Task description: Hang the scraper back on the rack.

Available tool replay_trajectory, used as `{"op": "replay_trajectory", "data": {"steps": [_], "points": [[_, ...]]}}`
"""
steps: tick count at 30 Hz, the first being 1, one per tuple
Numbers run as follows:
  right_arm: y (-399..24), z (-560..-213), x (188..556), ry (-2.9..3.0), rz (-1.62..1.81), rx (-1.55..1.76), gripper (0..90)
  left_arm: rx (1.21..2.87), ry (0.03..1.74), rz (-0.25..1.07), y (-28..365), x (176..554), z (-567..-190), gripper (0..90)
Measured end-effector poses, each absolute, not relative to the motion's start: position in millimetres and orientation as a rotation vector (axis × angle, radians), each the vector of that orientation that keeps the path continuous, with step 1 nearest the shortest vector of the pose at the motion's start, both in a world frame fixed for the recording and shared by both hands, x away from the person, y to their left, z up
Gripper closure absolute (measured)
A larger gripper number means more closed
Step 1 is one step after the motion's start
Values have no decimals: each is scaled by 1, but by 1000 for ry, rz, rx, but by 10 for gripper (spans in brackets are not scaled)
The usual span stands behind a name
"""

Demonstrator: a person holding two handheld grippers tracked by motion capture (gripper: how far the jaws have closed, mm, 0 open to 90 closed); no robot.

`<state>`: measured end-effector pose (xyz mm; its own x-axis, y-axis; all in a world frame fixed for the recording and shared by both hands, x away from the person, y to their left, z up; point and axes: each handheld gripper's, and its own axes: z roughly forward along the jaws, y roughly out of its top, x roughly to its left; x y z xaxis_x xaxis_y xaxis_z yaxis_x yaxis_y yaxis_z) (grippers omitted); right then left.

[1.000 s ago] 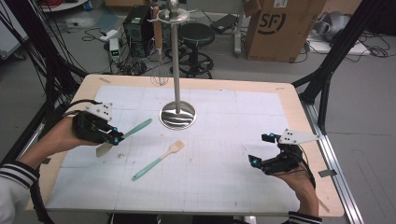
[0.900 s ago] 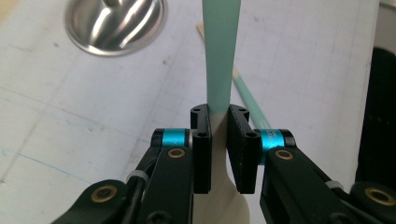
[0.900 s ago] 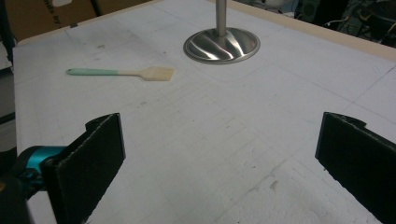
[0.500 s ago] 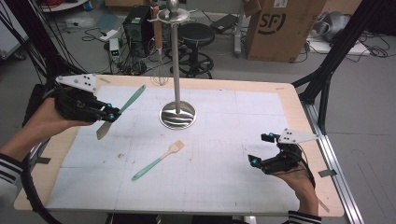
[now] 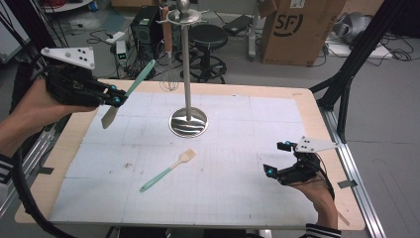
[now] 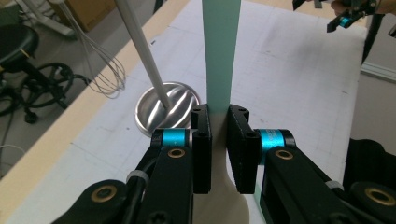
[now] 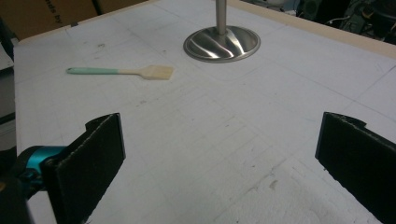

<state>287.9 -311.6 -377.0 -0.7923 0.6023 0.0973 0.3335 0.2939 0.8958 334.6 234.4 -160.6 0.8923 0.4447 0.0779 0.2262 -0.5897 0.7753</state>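
Mint-handled spatula [image 5: 130,91] (pale blade low) tilts upward, clamped.

Spatula [image 5: 128,92], upper left of the high view: smooth matt mint-green plastic handle, pale beige blade. Left gripper [image 6: 219,140]: matt black plastic jaws, glossy teal metal collars, brass-coloured screws. Stand [image 5: 188,121], centre: polished, mirror-bright metal base and pole. Brush [image 5: 168,170], lower centre: mint plastic handle, cream head. Table [image 5: 302,101]: matt white gridded mat, scuffed, pale wood border.
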Motion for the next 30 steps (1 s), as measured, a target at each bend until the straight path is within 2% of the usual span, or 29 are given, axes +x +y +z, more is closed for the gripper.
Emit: {"op": "replay_trajectory", "data": {"steps": [13, 30], "points": [[-312, -377, 288, 2304, 1503, 850, 1, 2156, 506, 377, 223, 359, -137, 806], [-310, -378, 287, 2319, 1496, 852, 1, 2121, 592, 373, 233, 415, -144, 807]]}}
